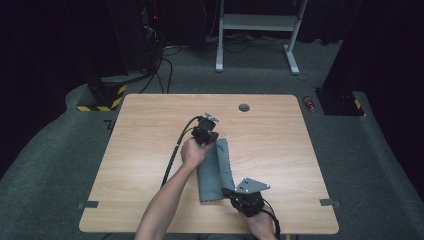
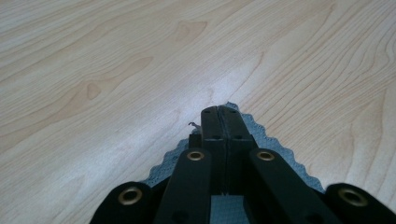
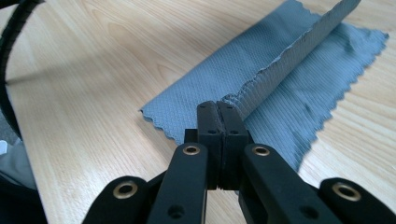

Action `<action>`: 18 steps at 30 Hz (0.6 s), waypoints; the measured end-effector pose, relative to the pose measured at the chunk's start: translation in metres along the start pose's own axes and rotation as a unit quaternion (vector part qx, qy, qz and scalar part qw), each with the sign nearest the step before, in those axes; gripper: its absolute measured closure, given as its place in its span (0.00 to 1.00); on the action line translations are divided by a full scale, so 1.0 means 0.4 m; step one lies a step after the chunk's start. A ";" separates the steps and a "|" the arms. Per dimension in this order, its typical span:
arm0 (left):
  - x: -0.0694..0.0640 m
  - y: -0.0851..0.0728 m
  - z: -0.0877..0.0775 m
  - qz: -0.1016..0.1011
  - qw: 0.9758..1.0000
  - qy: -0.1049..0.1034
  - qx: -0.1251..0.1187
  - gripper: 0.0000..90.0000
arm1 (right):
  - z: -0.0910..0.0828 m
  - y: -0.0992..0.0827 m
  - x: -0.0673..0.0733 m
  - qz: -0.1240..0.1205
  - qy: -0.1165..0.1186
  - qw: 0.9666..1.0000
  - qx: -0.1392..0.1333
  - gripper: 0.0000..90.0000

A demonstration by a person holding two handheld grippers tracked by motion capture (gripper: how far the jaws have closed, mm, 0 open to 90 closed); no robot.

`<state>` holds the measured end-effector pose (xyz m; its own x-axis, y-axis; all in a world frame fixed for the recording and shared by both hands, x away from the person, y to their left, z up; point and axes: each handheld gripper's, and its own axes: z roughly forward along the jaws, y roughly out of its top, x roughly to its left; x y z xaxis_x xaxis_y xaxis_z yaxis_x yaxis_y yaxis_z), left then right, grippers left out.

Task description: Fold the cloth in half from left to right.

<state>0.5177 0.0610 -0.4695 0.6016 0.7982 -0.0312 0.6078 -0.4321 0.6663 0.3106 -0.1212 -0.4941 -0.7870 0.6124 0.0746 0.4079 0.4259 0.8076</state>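
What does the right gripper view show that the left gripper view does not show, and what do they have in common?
The right gripper view alone shows the grey cloth spread along the table, with one scalloped edge lifted into a raised strip running from the right gripper toward the far corner, and a black cable at the left edge.

The left gripper view alone shows the left gripper, shut on a corner of the cloth, with bare wood grain ahead.

Both show closed black jaws pinching the same cloth over the light wooden table.
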 end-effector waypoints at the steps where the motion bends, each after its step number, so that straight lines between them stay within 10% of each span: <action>1: -0.004 0.003 0.004 0.003 1.000 0.002 0.001 1.00 | 0.000 -0.003 -0.004 0.001 -0.002 1.000 0.001 1.00; 18: -0.041 0.013 0.083 0.023 0.999 0.020 0.028 0.99 | 0.006 -0.043 -0.046 0.029 -0.028 0.999 0.032 0.99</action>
<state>0.5281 0.0317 -0.4903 0.6096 0.7922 0.0294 0.6086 -0.4915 0.6230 0.3191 -0.1379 -0.5108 -0.7353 0.6723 0.0863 0.4819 0.4289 0.7641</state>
